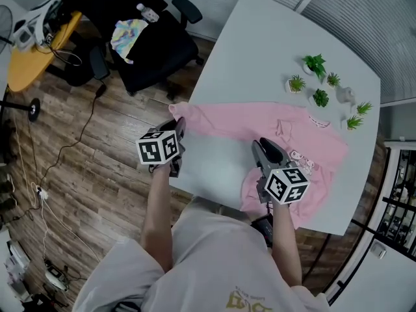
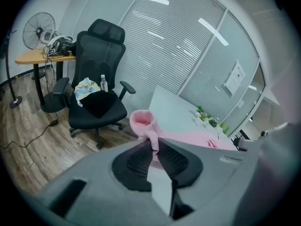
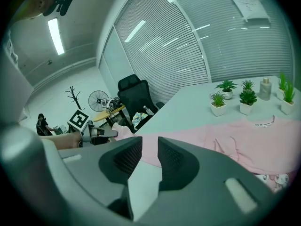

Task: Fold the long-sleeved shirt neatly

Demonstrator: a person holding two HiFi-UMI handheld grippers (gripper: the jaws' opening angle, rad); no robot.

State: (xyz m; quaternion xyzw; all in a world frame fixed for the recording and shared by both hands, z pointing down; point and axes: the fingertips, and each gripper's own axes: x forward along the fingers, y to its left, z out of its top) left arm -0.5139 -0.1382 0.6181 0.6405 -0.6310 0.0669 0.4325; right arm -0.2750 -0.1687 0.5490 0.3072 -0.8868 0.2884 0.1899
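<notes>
On my left gripper (image 2: pixel 154 147), jaws clamp a cuff of the pink long-sleeved shirt (image 1: pixel 247 123). My right gripper (image 3: pixel 149 150) holds its jaws apart, empty.

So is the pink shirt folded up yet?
Not yet. The shirt lies mostly spread across the table, its sleeve stretched out and pinched by the left gripper.

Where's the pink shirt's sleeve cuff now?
The sleeve cuff is pinched in the left gripper, at the white table's left edge in the head view, with the office chair beyond.
</notes>
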